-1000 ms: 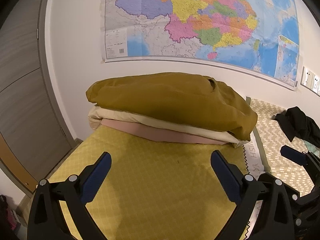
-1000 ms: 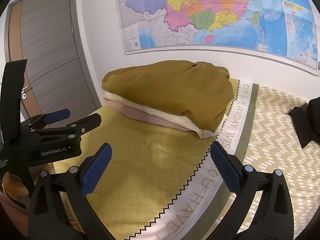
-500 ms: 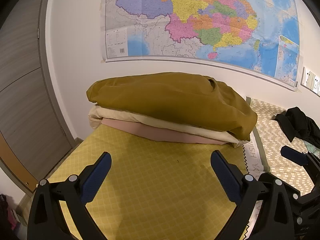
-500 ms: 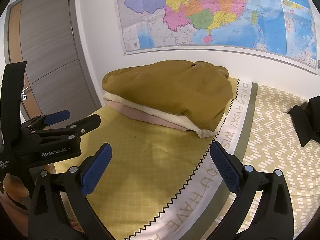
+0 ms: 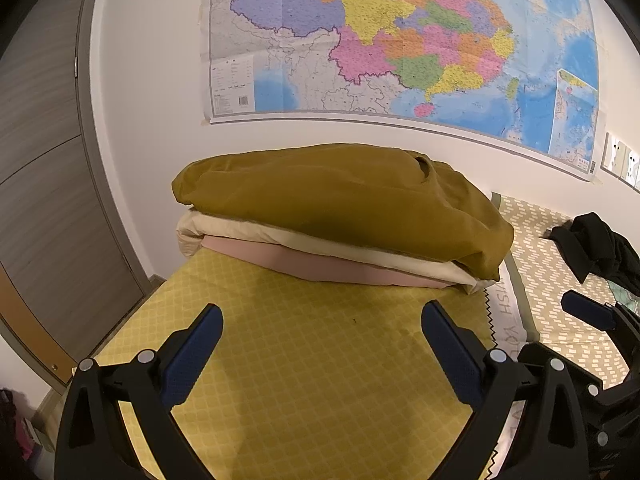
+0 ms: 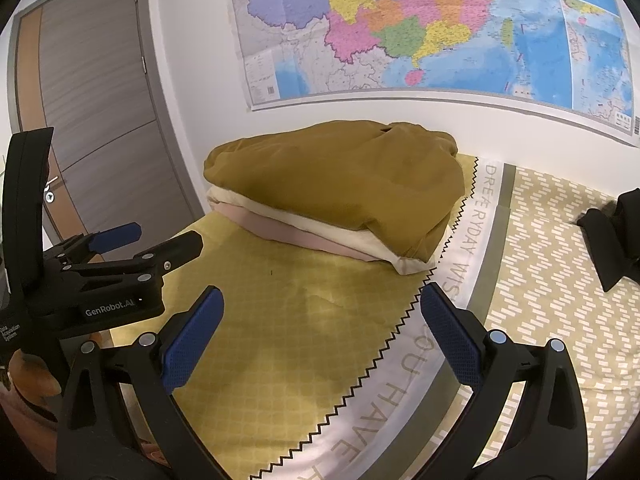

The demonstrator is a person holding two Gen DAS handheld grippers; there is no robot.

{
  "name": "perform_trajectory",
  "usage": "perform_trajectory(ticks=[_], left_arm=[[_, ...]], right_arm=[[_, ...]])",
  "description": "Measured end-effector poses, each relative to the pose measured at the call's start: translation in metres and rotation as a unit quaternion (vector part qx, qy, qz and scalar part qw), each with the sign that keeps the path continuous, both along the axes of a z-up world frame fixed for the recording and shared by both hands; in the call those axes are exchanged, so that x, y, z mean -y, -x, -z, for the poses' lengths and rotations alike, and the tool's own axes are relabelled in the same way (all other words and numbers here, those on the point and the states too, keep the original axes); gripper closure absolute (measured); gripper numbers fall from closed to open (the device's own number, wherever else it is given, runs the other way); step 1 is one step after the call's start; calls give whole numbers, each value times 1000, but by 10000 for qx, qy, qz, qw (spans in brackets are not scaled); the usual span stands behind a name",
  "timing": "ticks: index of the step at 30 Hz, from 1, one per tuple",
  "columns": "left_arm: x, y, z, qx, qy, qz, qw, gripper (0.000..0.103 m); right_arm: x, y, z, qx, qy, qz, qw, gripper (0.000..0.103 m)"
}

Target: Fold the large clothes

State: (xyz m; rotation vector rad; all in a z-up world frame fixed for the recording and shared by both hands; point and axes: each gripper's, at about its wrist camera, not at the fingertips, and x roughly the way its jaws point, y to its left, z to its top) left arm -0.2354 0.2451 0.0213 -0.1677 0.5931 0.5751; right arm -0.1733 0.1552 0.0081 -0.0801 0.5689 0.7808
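Two grippers are hovering over the bed [image 5: 320, 380], both gaping wide and grasping nothing. The left gripper [image 5: 320, 344] is pointing straight at the stack [image 5: 320, 240]: an ochre garment [image 5: 340, 204] on top, a cream one [image 5: 280, 238] under it and a pink one [image 5: 320, 262] at the bottom, all already folded and lying ahead of the fingers, near the wall under the map [image 5: 400, 40]. The right gripper [image 6: 320, 320] is seeing the same stack ahead and slightly left. Well off to its right a black garment [image 6: 616, 236] is lying crumpled and apart from the pile; it is probably the next piece to fold. It looks soft, limp and light, likely to sag and bunch, so pinching a hem or a shoulder seam with each gripper would be wise.
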Motion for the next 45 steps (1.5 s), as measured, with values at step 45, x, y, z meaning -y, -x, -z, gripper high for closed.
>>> perform_trajectory(ticks=[45], left_arm=[[3, 1, 6, -86, -5, 21, 10000, 7]], right_arm=[[3, 0, 3, -72, -53, 57, 9999, 6]])
